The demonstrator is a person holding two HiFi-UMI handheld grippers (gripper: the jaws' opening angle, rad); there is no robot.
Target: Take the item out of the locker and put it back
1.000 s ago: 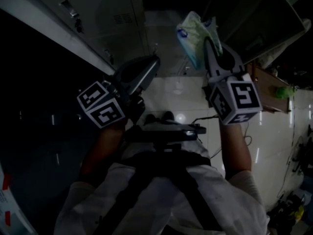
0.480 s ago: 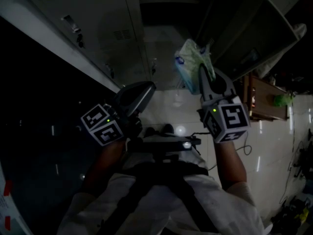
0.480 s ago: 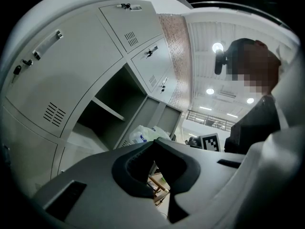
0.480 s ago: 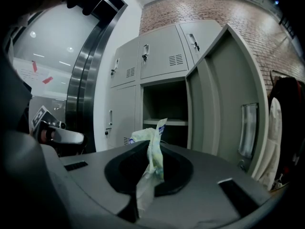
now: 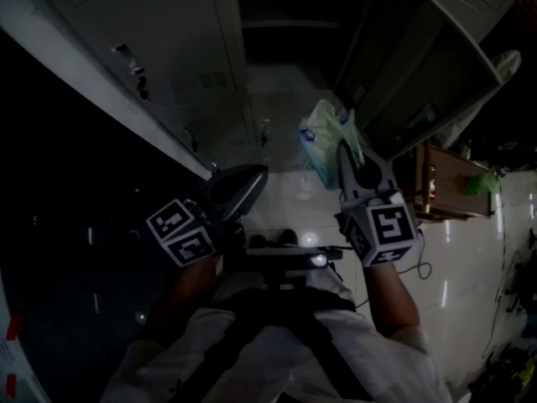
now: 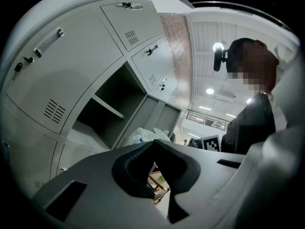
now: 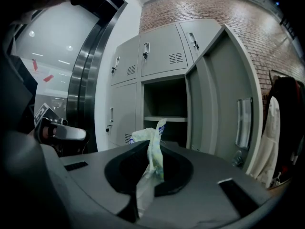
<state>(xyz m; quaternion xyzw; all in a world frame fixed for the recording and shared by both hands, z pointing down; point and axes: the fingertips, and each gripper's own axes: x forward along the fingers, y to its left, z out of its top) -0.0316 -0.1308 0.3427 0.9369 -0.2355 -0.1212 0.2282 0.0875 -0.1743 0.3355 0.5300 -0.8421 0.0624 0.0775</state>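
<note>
My right gripper (image 5: 346, 154) is shut on a pale green and white plastic packet (image 5: 325, 138), pinching its crumpled edge (image 7: 153, 149) between the jaws (image 7: 151, 176). The packet hangs in the air in front of the open locker compartment (image 7: 164, 101), whose grey door (image 7: 224, 104) swings out to the right. A shelf crosses the compartment, and its inside is dark. My left gripper (image 5: 250, 176) is held lower to the left with its jaws together and nothing in them (image 6: 159, 175). From the left gripper view the packet (image 6: 143, 135) shows just beyond the jaws.
Closed grey locker doors (image 5: 151, 65) run along the left. A wooden table (image 5: 445, 179) with a green object (image 5: 482, 181) stands at the right on the glossy tiled floor (image 5: 470, 250). A white coat (image 7: 271, 137) hangs beside the locker door.
Both grippers sit lower in the head view and more of the lockers shows above them. The right gripper keeps its hold on the packet.
</note>
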